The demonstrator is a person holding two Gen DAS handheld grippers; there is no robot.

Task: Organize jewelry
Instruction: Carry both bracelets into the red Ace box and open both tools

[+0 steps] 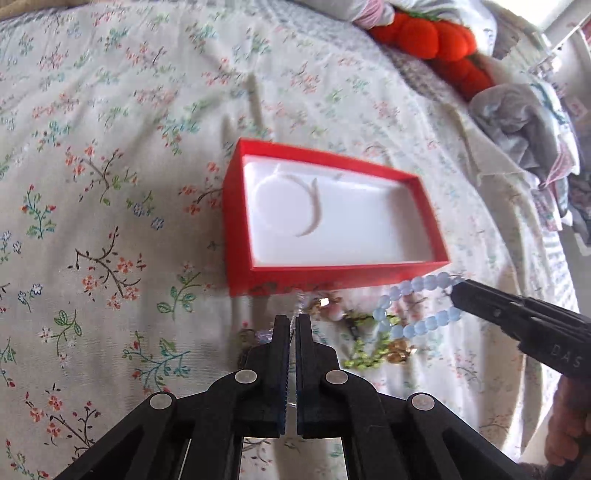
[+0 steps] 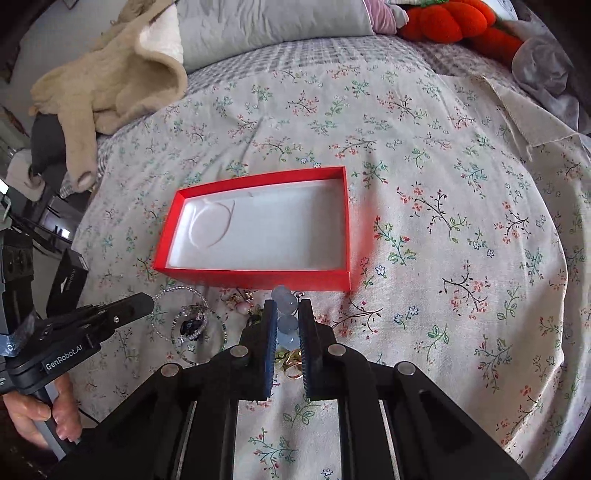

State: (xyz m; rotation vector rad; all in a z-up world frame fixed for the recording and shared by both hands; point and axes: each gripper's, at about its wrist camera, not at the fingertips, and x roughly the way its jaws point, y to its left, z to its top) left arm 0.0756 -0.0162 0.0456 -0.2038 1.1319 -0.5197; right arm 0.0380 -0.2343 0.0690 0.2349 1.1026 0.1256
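A red box (image 1: 317, 278) with a white lining lies open on the floral bedspread; it also shows in the right wrist view (image 2: 258, 277). In front of it lies a pile of jewelry (image 1: 362, 328). My right gripper (image 2: 287, 314) is shut on a pale blue bead bracelet (image 1: 417, 286), whose beads (image 2: 284, 299) sit between its fingers just in front of the box. My left gripper (image 1: 292, 325) is shut on a thin clear beaded strand (image 1: 301, 301) near the pile's left end. A silver bangle and dark brooch (image 2: 192, 323) lie beside it.
A beige fleece garment (image 2: 107, 77) and a grey pillow (image 2: 273, 26) lie at the back. An orange plush toy (image 1: 439, 40) and crumpled clothes (image 1: 524, 125) lie at the back right. A black box (image 2: 68, 282) stands off the bed's left edge.
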